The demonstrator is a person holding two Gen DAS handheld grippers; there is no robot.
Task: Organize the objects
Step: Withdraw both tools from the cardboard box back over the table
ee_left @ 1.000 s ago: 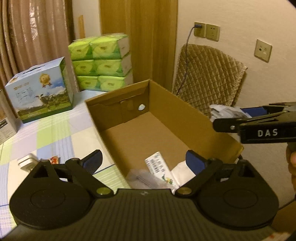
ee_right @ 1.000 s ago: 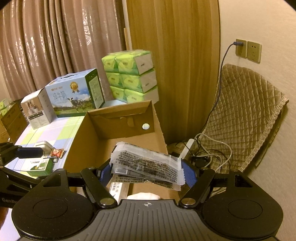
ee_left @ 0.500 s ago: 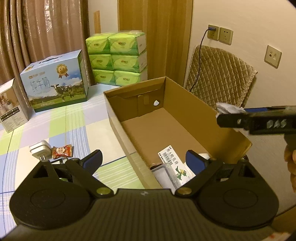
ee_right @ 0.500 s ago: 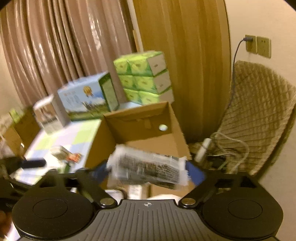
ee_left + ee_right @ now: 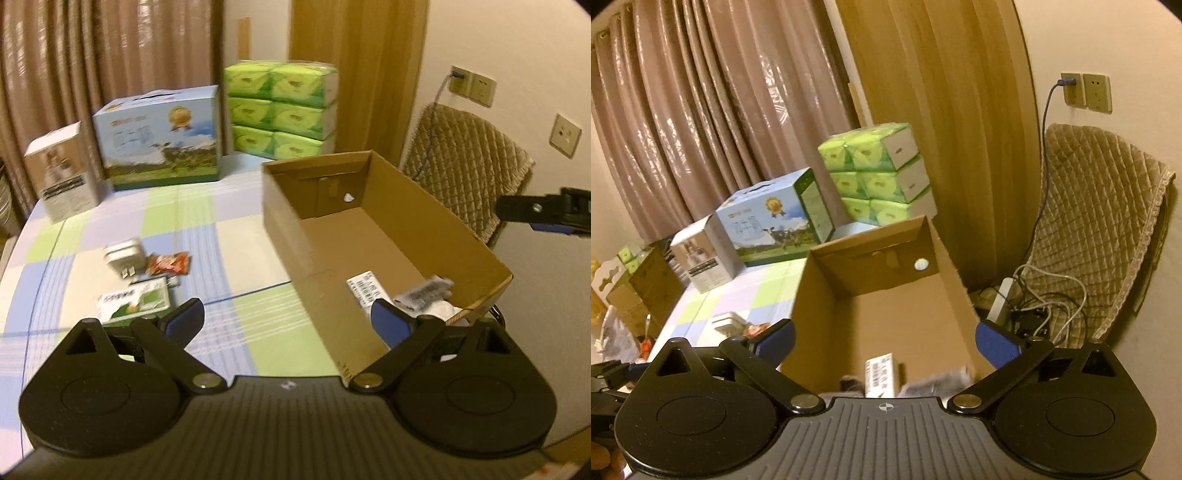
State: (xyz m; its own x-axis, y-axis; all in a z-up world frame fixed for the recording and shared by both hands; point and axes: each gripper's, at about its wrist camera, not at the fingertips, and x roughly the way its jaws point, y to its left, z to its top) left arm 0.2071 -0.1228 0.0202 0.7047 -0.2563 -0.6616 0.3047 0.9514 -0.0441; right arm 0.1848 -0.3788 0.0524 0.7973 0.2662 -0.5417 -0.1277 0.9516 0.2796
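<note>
Both handheld grippers stand with jaws spread wide and nothing between them: the right gripper [image 5: 884,341] poised over the open cardboard box [image 5: 476,243], the left gripper [image 5: 286,321] above the box's near corner and the checked tablecloth [image 5: 229,236]. Inside the box, at its near end, lie a barcoded white packet [image 5: 364,288] and a crinkled printed wrapper [image 5: 424,293]. Left of the box, a white plug adapter [image 5: 123,254], a red snack packet [image 5: 168,263] and a small green-and-white carton [image 5: 135,301] lie on the cloth.

Six green tissue packs [image 5: 281,105], one cardboard box [image 5: 373,236] — one charger [image 5: 123,256], one snack packet [image 5: 169,263]
</note>
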